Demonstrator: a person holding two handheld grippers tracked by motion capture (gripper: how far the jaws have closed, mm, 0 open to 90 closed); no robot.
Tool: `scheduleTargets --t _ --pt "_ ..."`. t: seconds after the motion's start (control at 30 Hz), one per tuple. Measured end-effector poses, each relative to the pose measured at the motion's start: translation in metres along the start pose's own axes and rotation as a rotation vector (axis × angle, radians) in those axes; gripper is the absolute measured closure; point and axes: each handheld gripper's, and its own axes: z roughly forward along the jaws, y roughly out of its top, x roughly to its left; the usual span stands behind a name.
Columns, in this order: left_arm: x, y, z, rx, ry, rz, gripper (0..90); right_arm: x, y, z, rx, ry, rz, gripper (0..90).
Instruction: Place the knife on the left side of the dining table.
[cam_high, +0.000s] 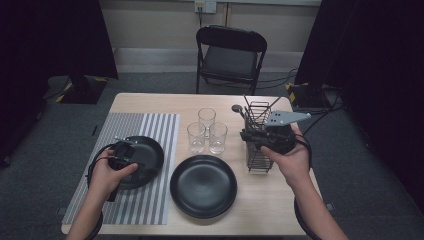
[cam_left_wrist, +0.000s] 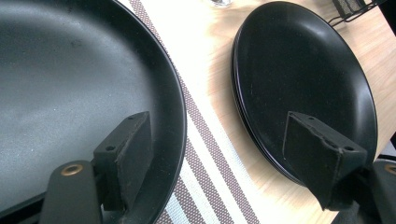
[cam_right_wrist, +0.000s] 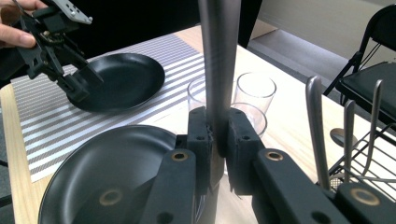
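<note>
Tools at work over a wooden counter (cam_high: 280, 210), one in each of my hands. My right tool (cam_right_wrist: 215, 140) is clamped on the flat metal handle of a utensil (cam_right_wrist: 218, 56), which stands upright between its pads; which kind of utensil it is I cannot tell, since neither end is visible. In the high view this right tool (cam_high: 256, 136) sits at the wire cutlery rack (cam_high: 259, 162) near the counter's right edge, where other utensils (cam_right_wrist: 315, 126) stand with their handles upward. My left tool (cam_left_wrist: 219, 154) stands wide open and holds nothing: one jaw lies over the inner rim of the black plate (cam_left_wrist: 70, 84) on the striped placemat (cam_left_wrist: 205, 158), the other hangs above a second black plate (cam_left_wrist: 303, 70) lying on bare wood just beside the mat. Three clear glasses (cam_high: 206, 131) stand grouped together beyond the second plate, between the placemat and the rack. A folding chair (cam_high: 231, 55) faces the far side of the counter.
</note>
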Motion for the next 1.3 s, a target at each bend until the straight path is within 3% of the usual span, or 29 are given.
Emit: scheduleTargets --t 0.67,0.87,1.1,1.3 --pt "-0.007 0.003 0.003 0.023 -0.008 0.024 22.9 0.007 -0.025 0.008 0.02 -0.007 0.007 82.0" --pt "-0.014 0.007 0.0 0.01 -0.03 0.025 23.0 0.01 -0.028 0.009 0.018 -0.007 0.006 82.0" --pt "-0.019 0.01 -0.004 -0.001 -0.062 -0.004 31.8 0.014 -0.031 0.014 0.022 -0.004 0.0 82.0" --pt "-0.028 0.018 -0.008 0.007 -0.061 0.015 33.8 0.014 -0.031 0.015 0.025 -0.015 -0.004 82.1"
